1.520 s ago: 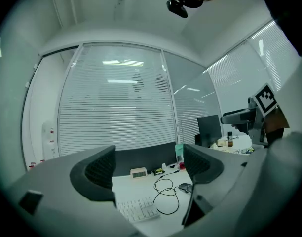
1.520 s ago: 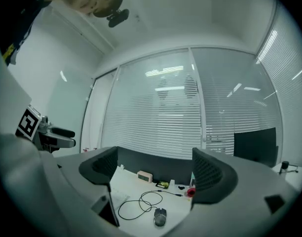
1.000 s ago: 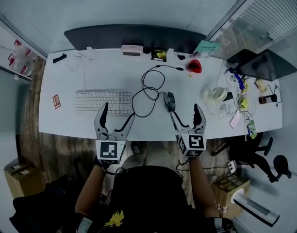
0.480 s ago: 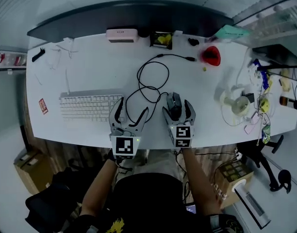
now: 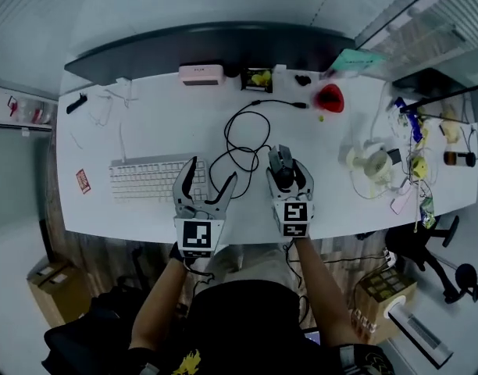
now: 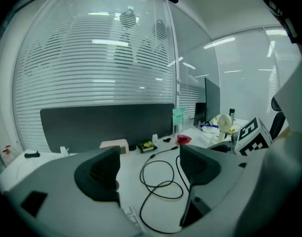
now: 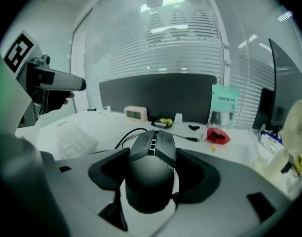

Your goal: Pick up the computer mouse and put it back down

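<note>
Black computer mouse (image 5: 282, 167), black cable (image 6: 141, 172), white keyboard (image 5: 149, 180), white desk (image 5: 161, 123), black-and-white square markers on the cube (image 5: 294, 219) of my right gripper (image 5: 289, 175).

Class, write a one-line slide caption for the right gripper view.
Right claw clamped on the black computer mouse at a white desk.

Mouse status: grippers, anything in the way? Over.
Right gripper jaws shut on mouse. Left gripper open, empty. Cable loops lie on the desk beside mouse.
</note>
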Demonstrator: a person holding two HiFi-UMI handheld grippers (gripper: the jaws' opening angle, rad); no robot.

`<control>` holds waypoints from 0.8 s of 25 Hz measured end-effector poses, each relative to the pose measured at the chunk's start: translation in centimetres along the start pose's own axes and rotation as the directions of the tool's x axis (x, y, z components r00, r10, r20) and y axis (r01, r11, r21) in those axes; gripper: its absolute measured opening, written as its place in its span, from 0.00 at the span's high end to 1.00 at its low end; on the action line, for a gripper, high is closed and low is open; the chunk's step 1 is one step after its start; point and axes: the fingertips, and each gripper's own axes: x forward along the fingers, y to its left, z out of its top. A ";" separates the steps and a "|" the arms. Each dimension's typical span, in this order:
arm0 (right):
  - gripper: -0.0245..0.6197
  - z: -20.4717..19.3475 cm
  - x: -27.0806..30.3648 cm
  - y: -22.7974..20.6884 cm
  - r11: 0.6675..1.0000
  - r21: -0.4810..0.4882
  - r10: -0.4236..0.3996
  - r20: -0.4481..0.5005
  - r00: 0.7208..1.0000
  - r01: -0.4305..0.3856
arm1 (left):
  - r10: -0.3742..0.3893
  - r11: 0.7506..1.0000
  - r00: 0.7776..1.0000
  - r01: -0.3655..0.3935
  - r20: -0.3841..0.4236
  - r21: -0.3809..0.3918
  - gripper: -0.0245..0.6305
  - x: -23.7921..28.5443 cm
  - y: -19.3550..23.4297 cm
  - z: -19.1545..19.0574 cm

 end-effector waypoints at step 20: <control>0.49 40.8 -28.4 4.7 0.986 -0.107 -0.019 0.693 0.721 0.130 | -0.045 0.949 0.836 -0.136 0.547 0.285 0.38 -19.7 1.2 37.4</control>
